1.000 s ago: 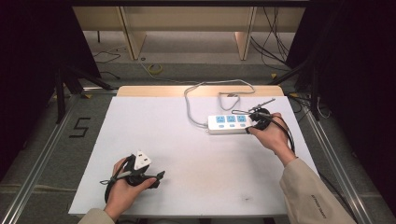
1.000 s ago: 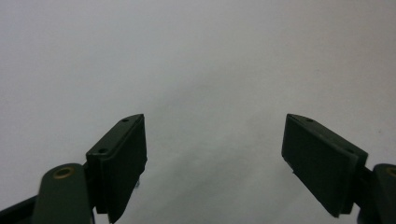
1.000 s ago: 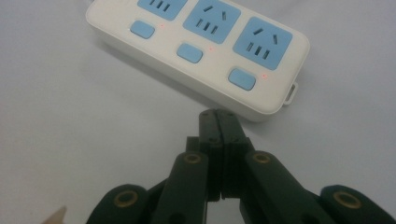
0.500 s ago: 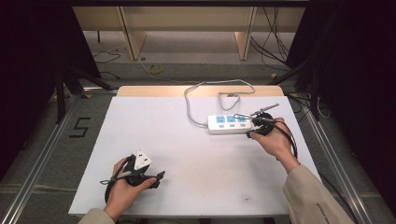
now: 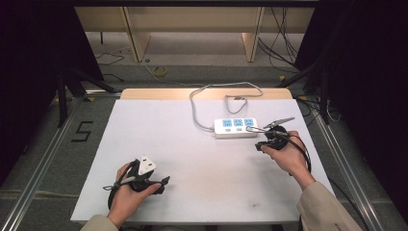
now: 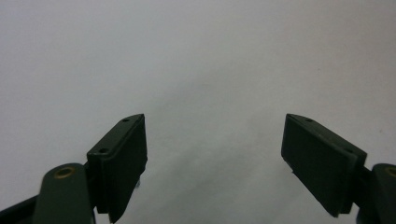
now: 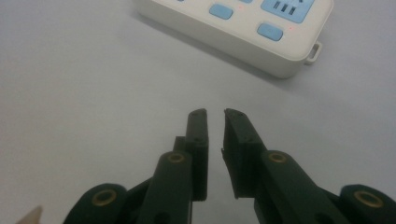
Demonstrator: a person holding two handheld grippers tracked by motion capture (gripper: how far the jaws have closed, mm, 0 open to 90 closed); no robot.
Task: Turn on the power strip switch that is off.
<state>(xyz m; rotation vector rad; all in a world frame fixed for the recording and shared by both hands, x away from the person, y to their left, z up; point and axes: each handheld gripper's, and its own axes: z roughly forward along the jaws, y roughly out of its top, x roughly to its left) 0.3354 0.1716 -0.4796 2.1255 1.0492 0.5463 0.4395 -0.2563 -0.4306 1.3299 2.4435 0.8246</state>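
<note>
Power strip [image 5: 235, 128], white with blue sockets and blue switch buttons, lies flat on the white table [image 5: 192, 144] toward the far right, at about two o'clock from the table's middle; its grey cord [image 5: 202, 103] loops away over the far edge at twelve o'clock. None of its sockets that I can see holds a plug. The right gripper [image 5: 262, 139] sits just at the strip's right end, at about four o'clock from it, close but not touching in the right gripper view, where the strip's corner [image 7: 280, 51] lies beyond the jaw tips. Its jaws have just been opening and now stand a narrow slit apart [image 7: 215, 135] with nothing between them. The left gripper [image 5: 161, 185] rests well apart, near the table's front left at about seven o'clock, in the person's left hand [image 5: 127, 197]; its jaws [image 6: 212, 163] are spread wide over bare table, gripping nothing.
</note>
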